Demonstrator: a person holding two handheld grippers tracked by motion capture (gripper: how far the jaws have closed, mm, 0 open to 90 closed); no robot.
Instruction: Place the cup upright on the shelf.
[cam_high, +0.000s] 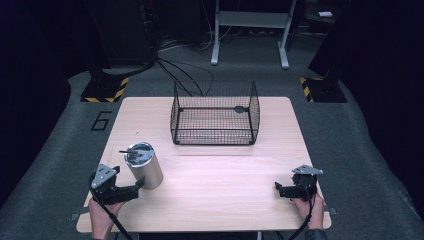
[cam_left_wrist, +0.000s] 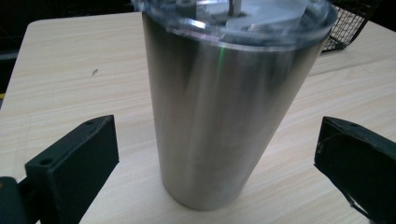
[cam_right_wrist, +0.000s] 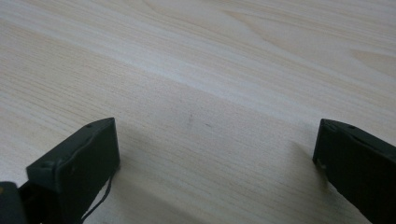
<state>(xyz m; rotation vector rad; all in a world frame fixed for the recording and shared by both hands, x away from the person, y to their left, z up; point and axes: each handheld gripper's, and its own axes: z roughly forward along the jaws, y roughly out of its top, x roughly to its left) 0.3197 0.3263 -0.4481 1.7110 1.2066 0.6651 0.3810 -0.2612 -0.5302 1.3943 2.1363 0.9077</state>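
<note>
Here I have the left gripper (cam_high: 131, 189) at the near left of the wooden table (cam_high: 225, 190), its jaws spread wide on either side of the stainless steel tumbler (cam_high: 144, 165). From the left gripper view, the tumbler (cam_left_wrist: 219, 121) stands upright between my two black jaws, with clear gaps on both sides, so nothing is clamped; I am bracketing it without touching it. The tumbler carries a clear plastic lid (cam_left_wrist: 243, 18), and in the high view a dark straw or stirrer (cam_high: 129, 150) pokes out of that lid toward the left. The cup rests on the tabletop, near the left front corner.

My right gripper (cam_high: 283, 190) sits near the right front corner, well apart from the tumbler, held by a hand (cam_high: 312, 207). In the right gripper view its jaws also stand wide apart with bare wood grain (cam_right_wrist: 210, 93) between them, holding nothing.

Farther back, at the middle of the table, a black wire basket (cam_high: 215, 122) stands open-topped, well apart from both grippers.
</note>
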